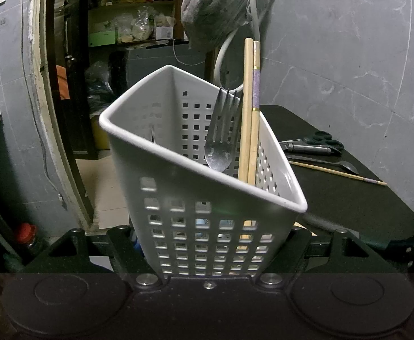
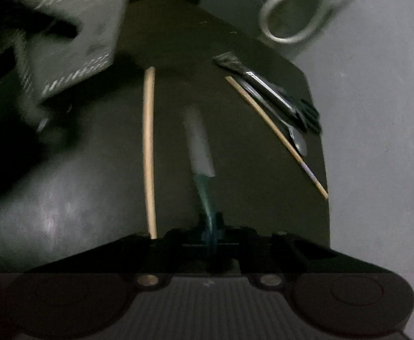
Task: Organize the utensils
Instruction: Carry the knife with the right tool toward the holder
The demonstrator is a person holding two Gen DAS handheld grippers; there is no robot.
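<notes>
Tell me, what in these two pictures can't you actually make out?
- Left wrist view: the white basket hides its own floor and the lower ends of the fork and chopsticks.
- Left wrist view: the scissors and spoon on the table are too small for detail.
- Right wrist view: motion blur smears the knife in the right gripper.
- Right wrist view: the basket is blurred and cut by the edge.

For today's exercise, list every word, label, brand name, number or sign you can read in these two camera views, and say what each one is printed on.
No text can be read in either view.
White box on the background shelf: dark label marks, too small to read.
Green box beside it: nothing legible.
White perforated plastic utensil basket: no visible lettering.
</notes>
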